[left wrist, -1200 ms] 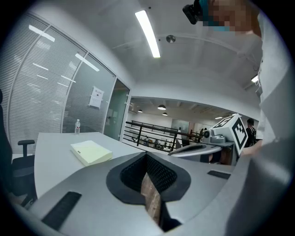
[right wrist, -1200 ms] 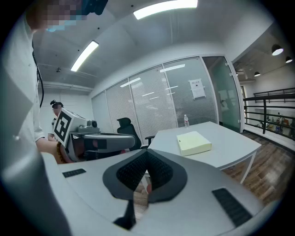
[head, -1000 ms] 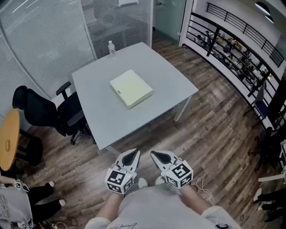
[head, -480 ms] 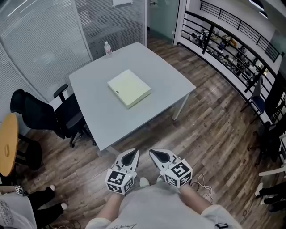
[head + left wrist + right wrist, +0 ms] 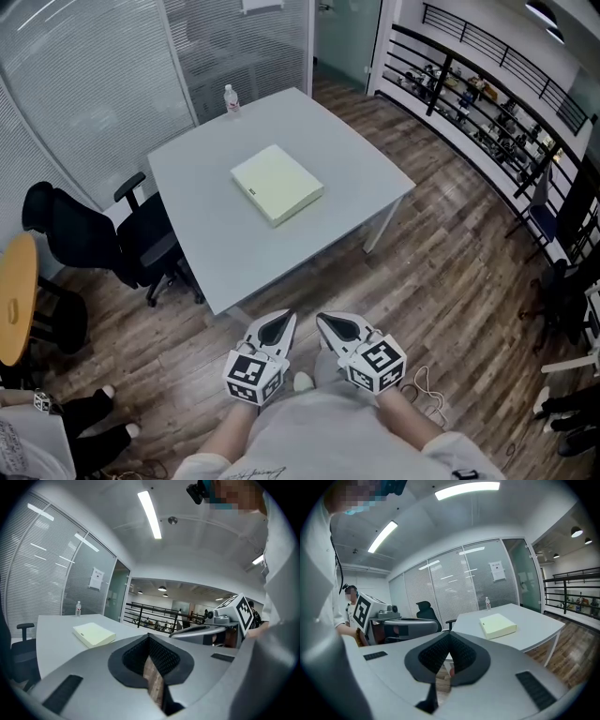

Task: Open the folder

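"Starting with the tools: how do they stand?"

"The left tool [image 5: 284, 320] is clenched, its jaws meeting at the tips with nothing between them. The right tool [image 5: 324, 322] is likewise clenched and empty. Both are held low in front of the person's body, side by side, tips angled toward each other, above the wooden floor [image 5: 441, 272]. Each carries its cube with square markers."

"Location of the folder?"

"The folder [image 5: 277, 184] lies flat and closed on the grey tabletop [image 5: 234, 248], roughly at its middle. It is pale yellow, with a small dark mark on its left-hand side edge in the head view. Neither tool touches it. Both are well apart from it, short of the tabletop's near edge."

"Anything else on the tabletop?"

"One small clear bottle [image 5: 231, 99] stands upright near the far corner, well apart from the folder."

"Surroundings?"

"A black chair [image 5: 98, 234] with armrests stands at the tabletop's left side, near the glass partition [image 5: 84, 84]. The edge of a round yellow table [image 5: 17, 295] shows at far left. A black railing [image 5: 487, 94] runs along the right. Both gripper views show the folder ahead on the tabletop, with the other tool alongside."
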A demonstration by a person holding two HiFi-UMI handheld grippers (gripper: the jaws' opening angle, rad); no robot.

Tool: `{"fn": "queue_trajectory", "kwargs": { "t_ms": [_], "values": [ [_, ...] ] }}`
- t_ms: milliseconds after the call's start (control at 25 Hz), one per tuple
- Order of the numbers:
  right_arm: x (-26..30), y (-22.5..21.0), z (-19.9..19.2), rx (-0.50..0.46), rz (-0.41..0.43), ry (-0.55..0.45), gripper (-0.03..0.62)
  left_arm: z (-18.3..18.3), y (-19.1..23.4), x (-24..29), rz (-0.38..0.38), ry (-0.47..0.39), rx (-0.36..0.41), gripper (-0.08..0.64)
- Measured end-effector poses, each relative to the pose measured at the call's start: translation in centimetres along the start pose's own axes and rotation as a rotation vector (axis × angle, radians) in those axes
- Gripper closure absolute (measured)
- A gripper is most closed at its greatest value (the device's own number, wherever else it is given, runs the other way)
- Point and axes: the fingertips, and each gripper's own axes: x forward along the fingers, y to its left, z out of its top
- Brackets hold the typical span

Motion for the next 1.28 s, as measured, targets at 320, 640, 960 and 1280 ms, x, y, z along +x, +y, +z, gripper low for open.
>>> {"fn": "queue_trajectory", "kwargs": {
  "t_ms": [320,640,960,1280],
  "values": [
    [2.2,-0.9,0.4,-0.018,0.042,0.02,0.577,0.8,2.0,1.4,0.029,-0.012,-0.004,0.551],
    [6.7,-6.2,2.2,-0.007,0.073,0.013,0.577,2.8,7.1,6.2,0.089,-0.035,-0.002,0.551],
    [12.7,-15.0,6.3,-0.043,0.133,0.028,0.577,5.5,12.4,14.8,0.149,-0.045,-0.013,0.551],
    [17.3,-22.6,9.5,-0.086,0.206,0.048,0.577,8.3,16.5,22.5,0.223,-0.064,-0.018,0.551]
  ]
}}
